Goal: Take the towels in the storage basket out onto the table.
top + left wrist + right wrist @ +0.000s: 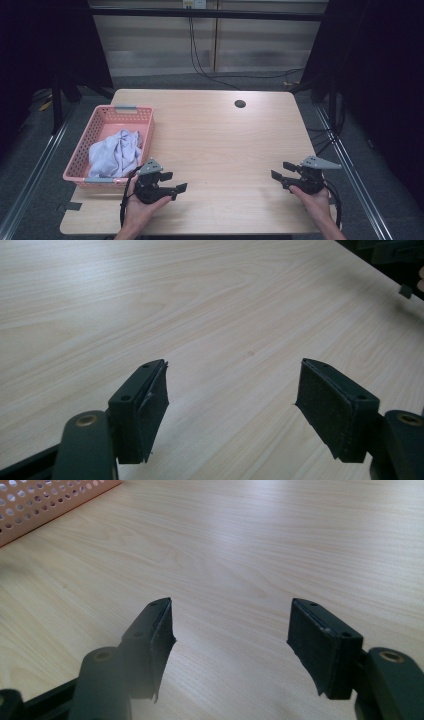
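A pink plastic basket [145, 131] stands at the left side of the wooden table [220, 135], with a crumpled pale lavender cloth [116, 151] inside it. My left gripper [175, 182] rests low over the table just right of the basket's near corner, jaws open and pointing right, nothing between them [230, 395]. My right gripper [280, 171] is near the table's right front, jaws open and pointing left, with bare wood between them [231, 635]. The basket's perforated wall [45, 502] appears far off in the right gripper view.
A round cable hole [240, 104] lies near the table's far edge. Black cables [200, 60] hang behind the table. Dark curtains flank both sides. A metal rail [30, 170] runs along the floor at the left. The other gripper [400, 255] shows dimly at the top right.
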`<act>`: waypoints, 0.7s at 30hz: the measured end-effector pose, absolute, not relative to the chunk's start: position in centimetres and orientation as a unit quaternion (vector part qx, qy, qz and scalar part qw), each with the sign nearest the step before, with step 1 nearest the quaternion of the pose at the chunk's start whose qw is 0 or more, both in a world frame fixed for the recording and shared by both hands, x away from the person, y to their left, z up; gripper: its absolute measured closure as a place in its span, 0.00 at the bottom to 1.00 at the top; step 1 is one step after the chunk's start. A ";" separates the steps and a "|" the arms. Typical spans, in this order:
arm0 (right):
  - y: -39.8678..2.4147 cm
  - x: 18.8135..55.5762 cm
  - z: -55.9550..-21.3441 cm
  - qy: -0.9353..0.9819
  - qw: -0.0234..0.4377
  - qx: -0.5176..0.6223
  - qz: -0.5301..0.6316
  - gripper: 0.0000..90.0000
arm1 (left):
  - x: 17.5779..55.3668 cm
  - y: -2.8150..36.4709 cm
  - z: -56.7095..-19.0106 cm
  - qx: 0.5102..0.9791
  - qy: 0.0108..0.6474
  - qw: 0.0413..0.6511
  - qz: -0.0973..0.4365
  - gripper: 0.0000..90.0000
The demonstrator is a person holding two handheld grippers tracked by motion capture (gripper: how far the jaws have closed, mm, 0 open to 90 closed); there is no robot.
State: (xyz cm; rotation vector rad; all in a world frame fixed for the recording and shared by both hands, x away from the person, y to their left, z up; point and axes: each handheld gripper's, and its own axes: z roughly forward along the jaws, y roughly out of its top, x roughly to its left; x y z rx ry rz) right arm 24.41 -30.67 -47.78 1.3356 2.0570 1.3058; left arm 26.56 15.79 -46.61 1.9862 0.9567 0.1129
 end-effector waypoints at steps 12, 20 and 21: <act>-30.7 23.9 -47.6 0.734 0.179 0.469 0.457 0.35 | 26.4 16.5 -45.5 0.803 0.374 0.460 0.063 0.33; -31.2 23.9 -47.5 0.726 0.182 0.478 0.460 0.34 | 26.9 18.5 -42.7 0.794 0.376 0.470 0.090 0.33; -31.3 24.0 -47.5 0.726 0.182 0.478 0.459 0.34 | 27.1 18.9 -42.4 0.792 0.377 0.471 0.093 0.33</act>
